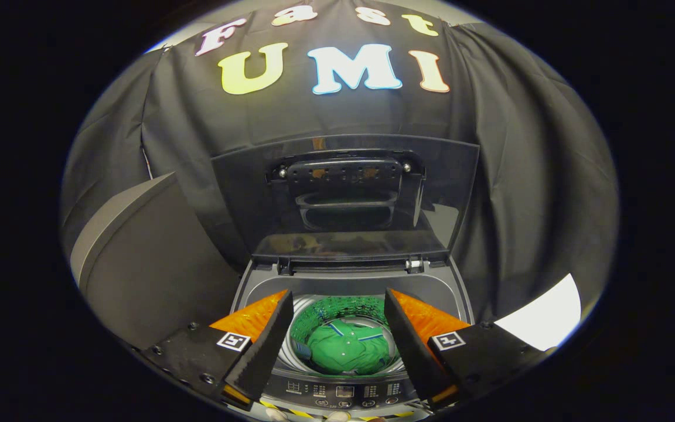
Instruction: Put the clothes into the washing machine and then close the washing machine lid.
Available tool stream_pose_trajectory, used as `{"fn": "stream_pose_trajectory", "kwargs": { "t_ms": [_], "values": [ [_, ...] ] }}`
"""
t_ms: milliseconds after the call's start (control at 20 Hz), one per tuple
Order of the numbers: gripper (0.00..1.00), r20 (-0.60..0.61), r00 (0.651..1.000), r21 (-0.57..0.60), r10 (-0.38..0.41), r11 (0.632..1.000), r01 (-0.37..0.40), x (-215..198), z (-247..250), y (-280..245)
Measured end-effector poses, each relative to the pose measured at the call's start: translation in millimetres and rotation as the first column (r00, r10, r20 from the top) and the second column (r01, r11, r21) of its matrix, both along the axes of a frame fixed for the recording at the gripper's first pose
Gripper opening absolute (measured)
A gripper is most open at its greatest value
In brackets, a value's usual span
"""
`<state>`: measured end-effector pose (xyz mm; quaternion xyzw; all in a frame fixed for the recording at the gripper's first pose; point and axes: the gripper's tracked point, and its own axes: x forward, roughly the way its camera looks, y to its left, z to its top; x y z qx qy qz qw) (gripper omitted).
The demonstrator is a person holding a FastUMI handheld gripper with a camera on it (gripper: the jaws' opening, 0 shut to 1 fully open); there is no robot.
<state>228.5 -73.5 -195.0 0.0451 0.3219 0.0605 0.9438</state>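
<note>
Carrier: washing machine (pixel 454 287), a top-loader with a grey top deck, seen from above.
Drum (pixel 337 308): round, perforated wall tinted green, open to view.
In the drum: green garment (pixel 346 349) with a collar and small buttons, crumpled on the bottom, toward 6 o'clock of the drum.
Lid (pixel 343 193): dark and see-through, raised upright on its hinges at 12 o'clock.
Control panel (pixel 343 391): strip of buttons along the front edge, at 6 o'clock.
Gripper (pixel 336 343): fingers spread wide above the drum opening, touching nothing.

A green garment (pixel 346 347) with what looks like blue-and-white trim lies in the grey washing machine (pixel 349 287); its raised lid (pixel 346 199) is dark, glossy.
</note>
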Motion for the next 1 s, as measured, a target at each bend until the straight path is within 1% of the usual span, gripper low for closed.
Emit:
{"fn": "stream_pose_trajectory", "kwargs": {
  "t_ms": [200,400,700,1000],
  "values": [
    [0.97,0.048,0.999,-0.011,-0.009,1.0,0.009,0.0,18.1,-2.7],
    [0.97,0.139,0.99,-0.005,-0.02,1.0,0.021,6.9,54.1,-5.3],
    [0.97,0.26,0.966,-0.021,-0.012,1.0,0.018,25.2,106.5,-7.2],
    [0.97,0.346,0.938,-0.035,0.007,0.999,0.006,55.1,140.7,-0.5]
  ]
}}
